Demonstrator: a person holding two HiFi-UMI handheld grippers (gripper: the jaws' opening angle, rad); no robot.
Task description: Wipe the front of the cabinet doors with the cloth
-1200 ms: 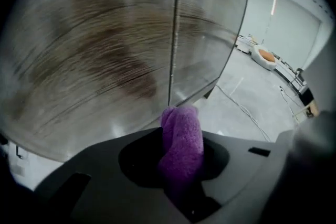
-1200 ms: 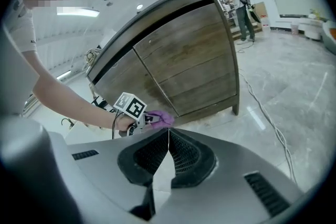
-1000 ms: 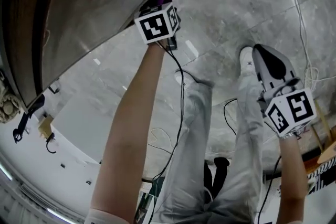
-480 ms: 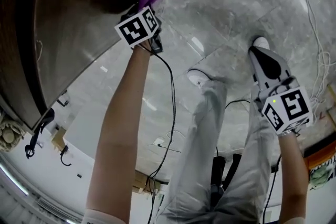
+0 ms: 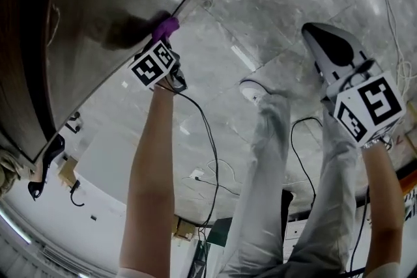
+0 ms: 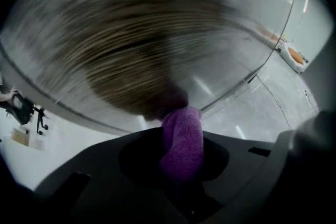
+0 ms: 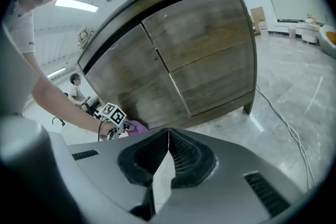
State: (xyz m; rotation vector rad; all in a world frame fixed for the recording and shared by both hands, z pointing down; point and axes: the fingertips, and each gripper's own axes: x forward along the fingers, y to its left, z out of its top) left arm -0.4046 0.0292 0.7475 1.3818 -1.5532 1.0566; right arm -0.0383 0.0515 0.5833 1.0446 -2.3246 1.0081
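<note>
My left gripper is shut on a purple cloth, whose tip presses against the lower edge of the brown wooden cabinet door. In the left gripper view the purple cloth stands up between the jaws, with the blurred door just ahead. The right gripper view shows the whole cabinet with two doors, and the left gripper with the cloth at its bottom left. My right gripper hangs shut and empty over the floor, apart from the cabinet; in its own view the jaws meet.
Grey marble floor spreads below. Cables trail across it, and the person's legs and white shoe stand between the grippers. A cabinet foot stands at the right corner. A seated person is far left.
My left gripper has slid the purple cloth along the cabinet's lower edge, down and to the left in the head view. The right gripper has shifted slightly upward and stayed shut.
</note>
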